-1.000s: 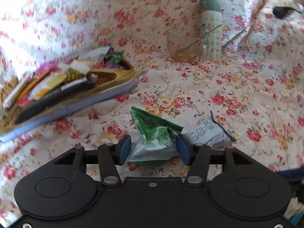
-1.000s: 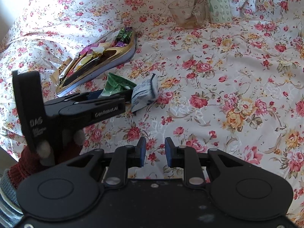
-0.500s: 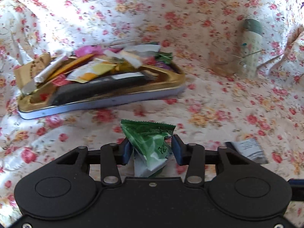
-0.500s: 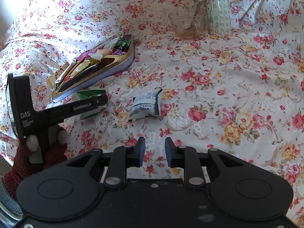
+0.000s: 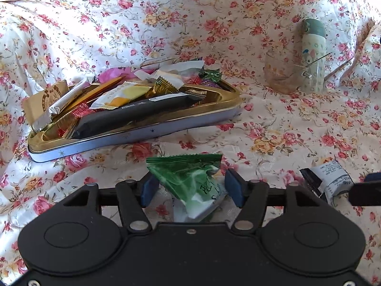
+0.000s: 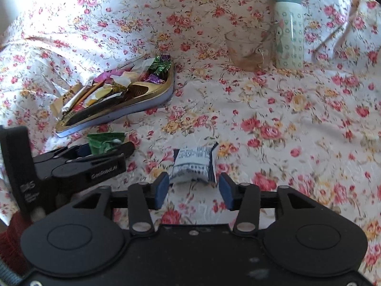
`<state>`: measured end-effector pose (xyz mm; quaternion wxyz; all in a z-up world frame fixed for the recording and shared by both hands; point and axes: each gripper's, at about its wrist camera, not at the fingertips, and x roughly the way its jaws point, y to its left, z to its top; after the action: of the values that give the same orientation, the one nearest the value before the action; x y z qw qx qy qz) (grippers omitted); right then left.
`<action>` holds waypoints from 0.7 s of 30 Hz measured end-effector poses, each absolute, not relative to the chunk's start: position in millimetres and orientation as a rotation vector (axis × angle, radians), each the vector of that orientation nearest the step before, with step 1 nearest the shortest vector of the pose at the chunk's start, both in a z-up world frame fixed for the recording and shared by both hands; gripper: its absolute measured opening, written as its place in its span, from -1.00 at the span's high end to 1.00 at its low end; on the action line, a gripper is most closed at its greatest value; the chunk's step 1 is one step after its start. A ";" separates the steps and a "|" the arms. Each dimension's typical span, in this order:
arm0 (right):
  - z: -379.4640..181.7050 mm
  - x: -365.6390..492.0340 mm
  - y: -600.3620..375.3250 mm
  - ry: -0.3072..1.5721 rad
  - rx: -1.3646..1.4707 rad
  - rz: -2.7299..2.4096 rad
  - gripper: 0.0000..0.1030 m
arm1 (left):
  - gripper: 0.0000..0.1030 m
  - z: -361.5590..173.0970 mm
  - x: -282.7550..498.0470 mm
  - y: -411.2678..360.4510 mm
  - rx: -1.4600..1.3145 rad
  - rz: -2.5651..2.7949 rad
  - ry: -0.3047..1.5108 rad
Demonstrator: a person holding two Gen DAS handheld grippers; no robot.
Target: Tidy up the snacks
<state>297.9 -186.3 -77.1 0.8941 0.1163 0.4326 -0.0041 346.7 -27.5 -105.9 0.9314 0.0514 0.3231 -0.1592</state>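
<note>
A: Where are the two loose packets lying?
B: The green snack packet (image 5: 190,186) is sitting between the left gripper's (image 5: 191,188) spread fingers; the white snack packet (image 6: 194,164) is lying before the right gripper's (image 6: 193,189) parted fingers.
A: Containers?
B: One gold tin tray (image 5: 209,109) is holding many wrapped snacks; one glass cup (image 6: 247,47) is standing beside one bottle (image 6: 289,27).

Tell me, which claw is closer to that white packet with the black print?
Right. The right claw sits just short of the white packet, fingers spread on either side. The left claw is off to its left, around the green packet.
</note>
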 end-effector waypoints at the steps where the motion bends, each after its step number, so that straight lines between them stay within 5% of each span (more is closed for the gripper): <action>1: -79.1 300.8 -184.8 0.897 0.233 -0.014 0.00 | -0.28 -105.9 346.5 -26.9 0.101 -0.322 0.660; 21: -105.4 317.2 -158.5 0.846 0.001 -0.045 -0.01 | -0.31 -106.4 345.5 -28.5 0.102 -0.302 0.653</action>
<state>317.2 -158.5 -105.4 0.9116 0.0002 0.4106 -0.0220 345.5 -28.5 -106.4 0.9347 0.0498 0.3194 -0.1477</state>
